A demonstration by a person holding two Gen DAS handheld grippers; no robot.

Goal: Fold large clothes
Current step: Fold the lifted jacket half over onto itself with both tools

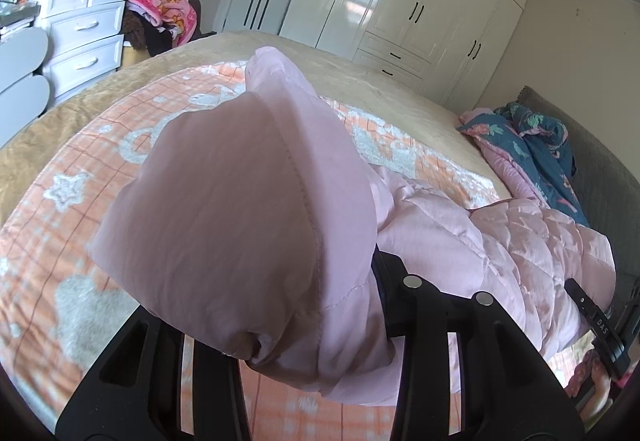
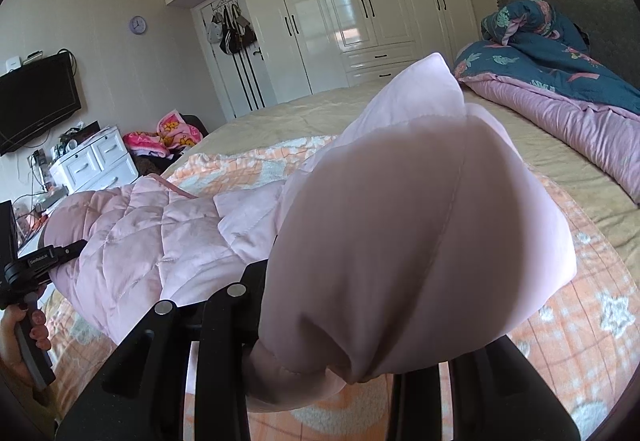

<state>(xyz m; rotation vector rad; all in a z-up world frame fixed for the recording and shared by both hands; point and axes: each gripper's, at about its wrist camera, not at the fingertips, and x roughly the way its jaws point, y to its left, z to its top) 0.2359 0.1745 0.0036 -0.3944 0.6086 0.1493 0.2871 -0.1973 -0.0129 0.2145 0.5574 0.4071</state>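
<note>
Jacket (image 1: 248, 209), pink and quilted, hanging lifted above orange blanket (image 1: 60, 225) on bed (image 1: 384, 81). Left gripper (image 1: 320, 353) fingers clenching bunched fabric at 1 end. Right gripper (image 2: 332, 357) fingers clenching bunched fabric at other end. Quilted middle sagging between both grippers. Blue floral quilt (image 2: 560, 57) lying near headboard. White wardrobe (image 2: 352, 13) standing behind bed.

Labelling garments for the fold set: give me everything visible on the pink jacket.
The pink jacket is a pale pink, quilted, puffy coat with a satin-like sheen and diamond stitching on the body; the parts nearest each camera are smoother, with a sewn seam. It is lifted above the orange blanket on the bed, stretched between the left tongs and the right tongs, each shut on a bunched end. Whether its middle touches the blanket cannot be told.
</note>
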